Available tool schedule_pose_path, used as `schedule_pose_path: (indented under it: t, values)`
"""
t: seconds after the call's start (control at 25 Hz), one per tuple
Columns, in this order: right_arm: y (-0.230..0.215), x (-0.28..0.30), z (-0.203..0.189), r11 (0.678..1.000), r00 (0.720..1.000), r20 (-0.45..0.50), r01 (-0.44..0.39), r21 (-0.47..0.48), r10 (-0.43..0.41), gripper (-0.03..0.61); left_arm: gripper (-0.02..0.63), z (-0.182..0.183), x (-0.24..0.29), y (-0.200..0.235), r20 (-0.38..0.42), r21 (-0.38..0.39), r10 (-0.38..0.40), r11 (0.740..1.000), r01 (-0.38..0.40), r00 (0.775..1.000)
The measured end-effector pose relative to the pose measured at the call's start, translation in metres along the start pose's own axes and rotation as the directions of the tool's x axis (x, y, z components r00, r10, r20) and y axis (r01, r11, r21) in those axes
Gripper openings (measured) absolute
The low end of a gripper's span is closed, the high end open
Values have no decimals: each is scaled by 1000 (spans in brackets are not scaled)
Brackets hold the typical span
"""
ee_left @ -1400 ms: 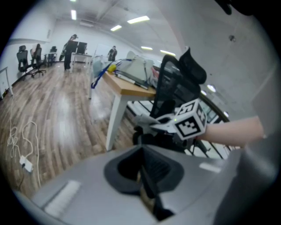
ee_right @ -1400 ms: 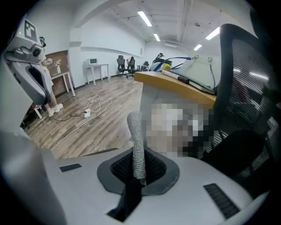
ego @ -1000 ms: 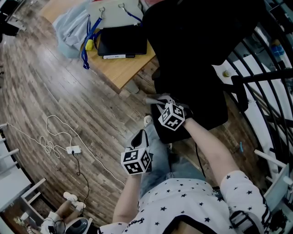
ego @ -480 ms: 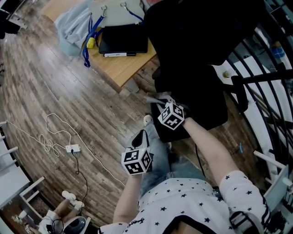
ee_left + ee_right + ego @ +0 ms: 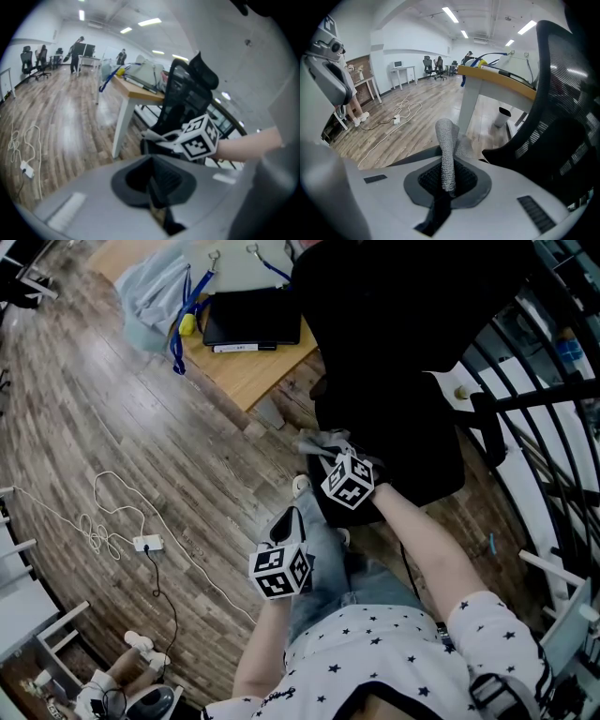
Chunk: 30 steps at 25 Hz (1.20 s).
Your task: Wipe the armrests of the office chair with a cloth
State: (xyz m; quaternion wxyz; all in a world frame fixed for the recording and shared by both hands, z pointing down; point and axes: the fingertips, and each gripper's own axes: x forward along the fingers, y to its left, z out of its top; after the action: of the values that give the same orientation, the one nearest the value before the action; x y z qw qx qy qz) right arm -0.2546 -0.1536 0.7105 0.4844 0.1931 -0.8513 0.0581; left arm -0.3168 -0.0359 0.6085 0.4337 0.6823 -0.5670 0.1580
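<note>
Since a second ago, the right claw [image 5: 326, 448] has been shifted slightly leftward; the left claw [image 5: 284, 524] is unmoved. The right claw is clamped on a grey cloth [image 5: 317, 440], held against the black office chair [image 5: 394, 362]. The left claw is closed and empty.

**A:** What's my left gripper [image 5: 154, 180] cam showing?
**B:** Jaws pressed together, nothing between them. Just ahead I see the right gripper [image 5: 172, 140], pale cloth [image 5: 151, 136] at its tip, black office chair [image 5: 187, 91] right behind.
</note>
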Motion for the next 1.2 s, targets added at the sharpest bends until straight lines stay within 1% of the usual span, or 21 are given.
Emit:
schedule_pose_path:
  t: [0.8,1.2]
  values:
    - [41,-20,-20,1000,1000,-6,-20,6,20,25,8,-21,-20,-13,7,16,-11,1000,11,1000]
    - [67,-32,-35,999,999,-14,-33,-14,33,25,8,-32,-30,-22,15,24,-20,1000,19,1000]
